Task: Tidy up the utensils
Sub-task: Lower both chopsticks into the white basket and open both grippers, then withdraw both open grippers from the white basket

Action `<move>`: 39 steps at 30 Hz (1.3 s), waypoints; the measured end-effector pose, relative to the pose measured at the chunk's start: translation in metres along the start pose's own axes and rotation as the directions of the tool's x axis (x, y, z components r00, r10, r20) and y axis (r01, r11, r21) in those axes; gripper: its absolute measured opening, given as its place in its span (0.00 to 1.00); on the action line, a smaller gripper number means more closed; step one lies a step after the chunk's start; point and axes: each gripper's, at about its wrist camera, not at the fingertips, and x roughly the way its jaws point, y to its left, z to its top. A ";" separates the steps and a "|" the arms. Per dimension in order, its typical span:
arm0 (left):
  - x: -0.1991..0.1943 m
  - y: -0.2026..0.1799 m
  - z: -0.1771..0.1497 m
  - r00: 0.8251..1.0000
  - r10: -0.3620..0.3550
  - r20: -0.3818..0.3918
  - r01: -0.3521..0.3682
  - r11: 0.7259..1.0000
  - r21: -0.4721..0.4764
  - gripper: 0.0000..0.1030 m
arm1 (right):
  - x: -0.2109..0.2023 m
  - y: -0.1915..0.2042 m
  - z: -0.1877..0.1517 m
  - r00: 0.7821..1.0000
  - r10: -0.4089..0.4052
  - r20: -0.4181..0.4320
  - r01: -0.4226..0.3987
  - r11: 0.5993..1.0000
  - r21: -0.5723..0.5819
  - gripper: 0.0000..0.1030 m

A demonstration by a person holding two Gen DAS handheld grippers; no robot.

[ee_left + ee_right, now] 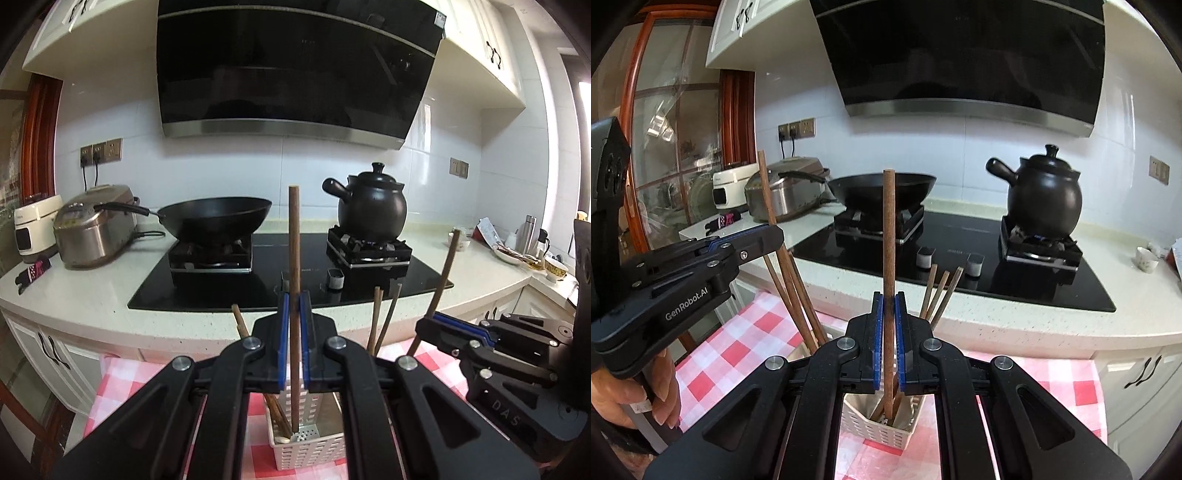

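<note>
In the left wrist view the left gripper (294,314) pinches an upright chopstick (294,236) directly over the white basket (303,448), while in the right wrist view the right gripper (888,314) likewise pinches its own chopstick (888,229) upright, tip inside the holder (875,430) below.

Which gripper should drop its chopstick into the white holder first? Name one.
Left, marginally: the left gripper's chopstick tip already sits inside the white holder; the right gripper's looks similar.
</note>
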 end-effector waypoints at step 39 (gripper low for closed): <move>-0.039 0.022 -0.027 0.997 0.079 0.015 -0.079 0.997 -0.025 0.74 | -0.011 -0.010 -0.011 1.000 -0.013 -0.026 0.015 0.998 0.061 0.31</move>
